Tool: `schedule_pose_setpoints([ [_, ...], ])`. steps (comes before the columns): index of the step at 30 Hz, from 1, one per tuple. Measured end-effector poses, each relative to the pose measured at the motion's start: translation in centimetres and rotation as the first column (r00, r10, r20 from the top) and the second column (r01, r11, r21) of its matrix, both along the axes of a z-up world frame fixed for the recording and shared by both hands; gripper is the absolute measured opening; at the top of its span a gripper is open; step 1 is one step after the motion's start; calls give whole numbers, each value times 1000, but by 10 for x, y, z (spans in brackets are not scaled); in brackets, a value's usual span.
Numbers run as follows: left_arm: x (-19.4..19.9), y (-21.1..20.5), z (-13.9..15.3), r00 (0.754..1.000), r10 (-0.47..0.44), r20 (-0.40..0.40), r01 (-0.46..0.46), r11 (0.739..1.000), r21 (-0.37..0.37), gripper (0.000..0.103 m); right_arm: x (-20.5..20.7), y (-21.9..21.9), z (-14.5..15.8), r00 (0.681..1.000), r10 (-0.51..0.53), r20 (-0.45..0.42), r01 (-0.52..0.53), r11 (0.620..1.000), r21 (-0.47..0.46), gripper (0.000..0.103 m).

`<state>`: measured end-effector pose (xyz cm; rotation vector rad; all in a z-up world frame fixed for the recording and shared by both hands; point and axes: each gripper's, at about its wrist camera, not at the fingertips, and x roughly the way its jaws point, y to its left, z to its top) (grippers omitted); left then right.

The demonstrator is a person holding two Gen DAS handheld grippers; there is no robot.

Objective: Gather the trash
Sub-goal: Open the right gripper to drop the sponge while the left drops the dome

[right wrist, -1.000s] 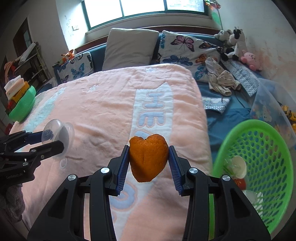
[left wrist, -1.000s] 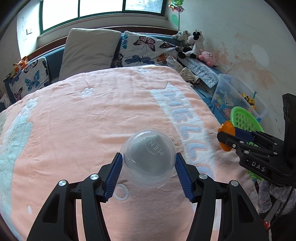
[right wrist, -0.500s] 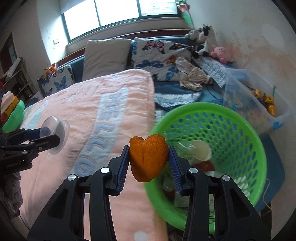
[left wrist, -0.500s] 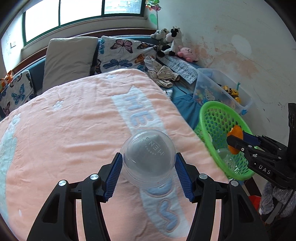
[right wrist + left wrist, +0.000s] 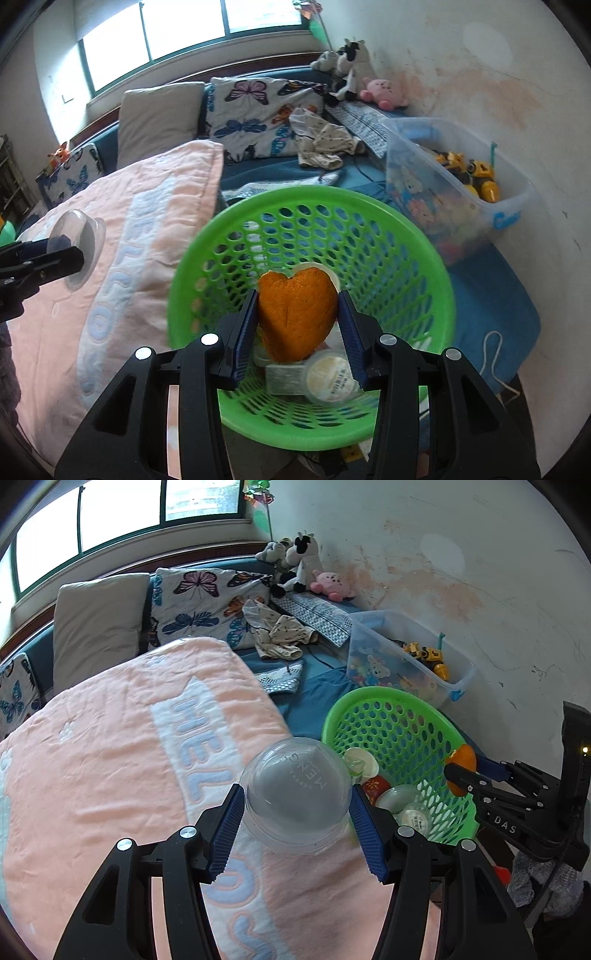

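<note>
My right gripper [image 5: 297, 295] hangs above the green mesh basket [image 5: 306, 199] with a piece of orange peel [image 5: 297, 317] between its blue pads. Its jaws are opening, though both pads still touch the peel. My left gripper [image 5: 295, 792] is shut on a clear plastic dome lid [image 5: 291, 812]. It is over the edge of the pink blanket [image 5: 110, 757], just left of the basket [image 5: 369, 694]. The basket holds several pieces of trash, among them a round lidded cup [image 5: 328, 376]. In the left wrist view the right gripper [image 5: 458, 771] shows over the basket's right rim.
A clear plastic bin [image 5: 417, 657] of toys stands behind the basket against the stained wall. Pillows [image 5: 96, 627], crumpled clothes [image 5: 277, 635] and plush toys [image 5: 303, 565] lie at the bed's far end. Blue bedding [image 5: 491, 302] surrounds the basket.
Both grippers have swung right off the middle of the blanket. The right one now holds the peel over the basket, and the left one has brought the dome lid near the basket's edge.
</note>
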<state>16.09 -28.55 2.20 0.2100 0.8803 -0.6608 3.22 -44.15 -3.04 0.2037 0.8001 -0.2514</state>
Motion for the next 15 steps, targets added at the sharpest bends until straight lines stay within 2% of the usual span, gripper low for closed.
schedule_pose_setpoints([
  [2, 1, -10, -1, 1000, -11, -10, 11, 1000, -1, 56, -4, -7, -2, 1000, -17, -2, 17, 1000, 6, 46],
  [5, 1, -20, -4, 999, -21, -27, 21, 1000, -2, 57, -8, -16, -5, 999, -42, -1, 42, 999, 18, 55],
  [15, -7, -56, -14, 997, -67, -46, 67, 998, 15, 57, -33, -29, -2, 996, -87, 36, 85, 995, 48, 61],
])
